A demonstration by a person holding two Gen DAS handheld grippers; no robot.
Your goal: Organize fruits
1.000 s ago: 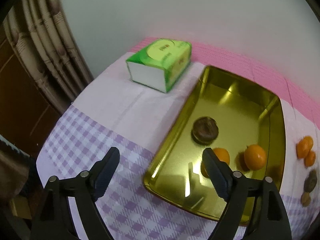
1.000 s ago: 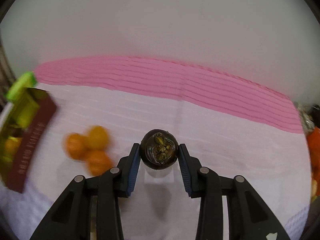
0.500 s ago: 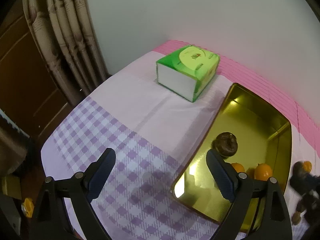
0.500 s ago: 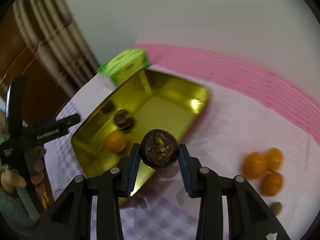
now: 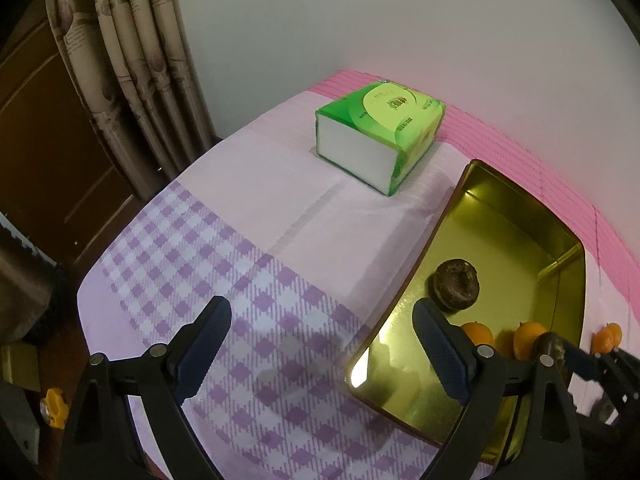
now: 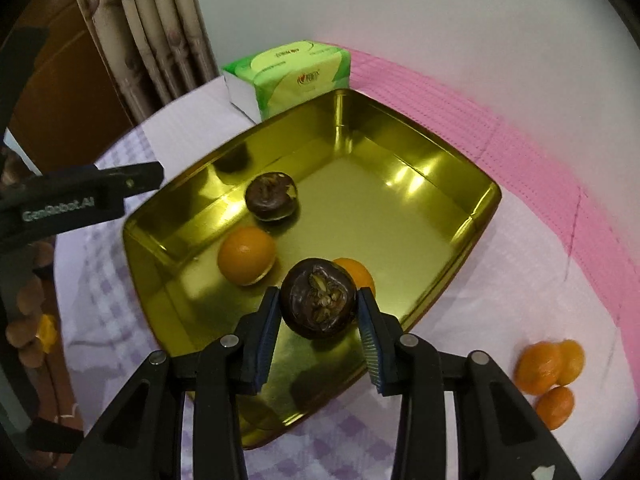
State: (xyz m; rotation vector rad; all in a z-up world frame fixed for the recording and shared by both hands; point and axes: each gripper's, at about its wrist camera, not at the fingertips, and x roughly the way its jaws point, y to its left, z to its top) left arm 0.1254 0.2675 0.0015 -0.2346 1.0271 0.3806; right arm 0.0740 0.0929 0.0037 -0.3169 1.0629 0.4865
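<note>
Right gripper [image 6: 318,318]: jaws clamped on dark wrinkled round fruit [image 6: 318,304], above near end of glossy gold metal tray [image 6: 440,280]. Inside tray: second dark fruit [image 6: 271,196], two smooth oranges [image 6: 246,261]. Left gripper [image 5: 320,344]: jaws apart, over checked lilac tablecloth [image 5: 224,264] left of tray. Green tissue pack [image 5: 380,136] beyond tray; curtain [image 5: 132,60] behind.

Your two grippers: black frames w/ blue pads.
Left gripper [image 5: 322,344] & right gripper [image 6: 318,330] both have matte black triangulated arms, silver pivot screws, ribbed blue finger pads [image 6: 267,334]. Left one's side reads "GenRobot.AI" in pale lettering, seen from right wrist cam.
</note>
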